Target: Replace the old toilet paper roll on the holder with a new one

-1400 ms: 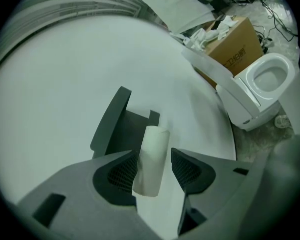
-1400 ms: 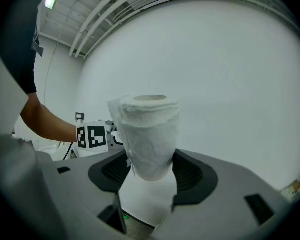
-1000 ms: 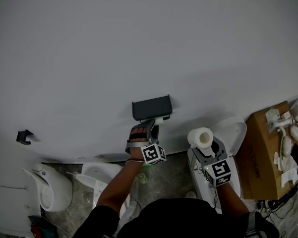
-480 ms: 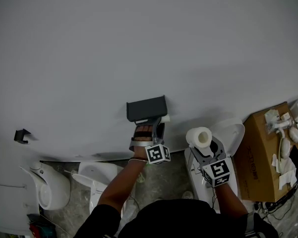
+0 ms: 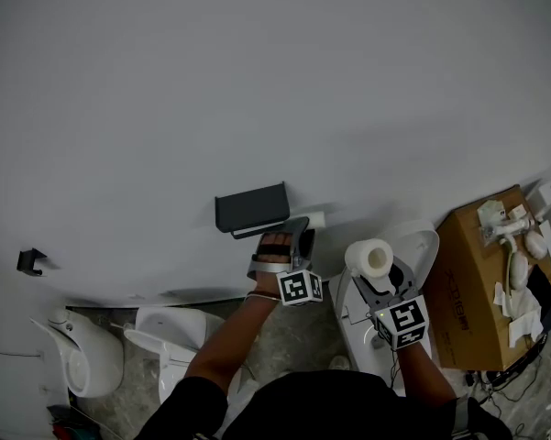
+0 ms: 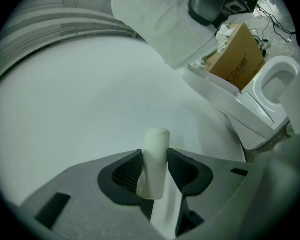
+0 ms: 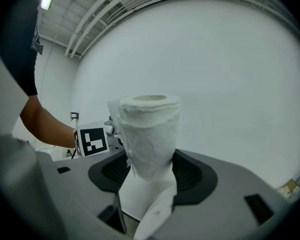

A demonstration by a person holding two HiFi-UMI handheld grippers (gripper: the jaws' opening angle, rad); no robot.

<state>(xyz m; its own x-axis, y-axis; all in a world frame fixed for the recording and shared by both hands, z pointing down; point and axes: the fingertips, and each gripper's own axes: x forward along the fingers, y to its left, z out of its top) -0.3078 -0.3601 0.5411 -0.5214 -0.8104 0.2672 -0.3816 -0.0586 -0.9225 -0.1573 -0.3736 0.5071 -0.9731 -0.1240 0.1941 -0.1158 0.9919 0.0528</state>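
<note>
Gripping bare cardboard tube [image 6: 154, 159] in left gripper [image 6: 154, 171]: jaws narrow, pads pressed on both its sides, tube set on end with a slight tilt. In head view, found left gripper [image 5: 300, 235] at 4 o'clock of dark holder [image 5: 251, 207] on the wall [image 5: 257, 81], and cardboard tube [image 5: 314, 218] just beside holder's lower right corner. Cannot tell whether touching.

Gripping new roll [image 7: 150, 131] in right gripper [image 7: 150, 169]: jaws wide, closed on the paper sides, core end up. In head view, located right gripper [image 5: 378, 269] and new roll [image 5: 370, 257] at 4 o'clock of left gripper, near but apart.

Noted white toilet [image 5: 422, 246] beneath right gripper, at 4 o'clock of frame centre. Noted cardboard box [image 5: 481, 282] at 3 o'clock of toilet, with white bits lying on top.
</note>
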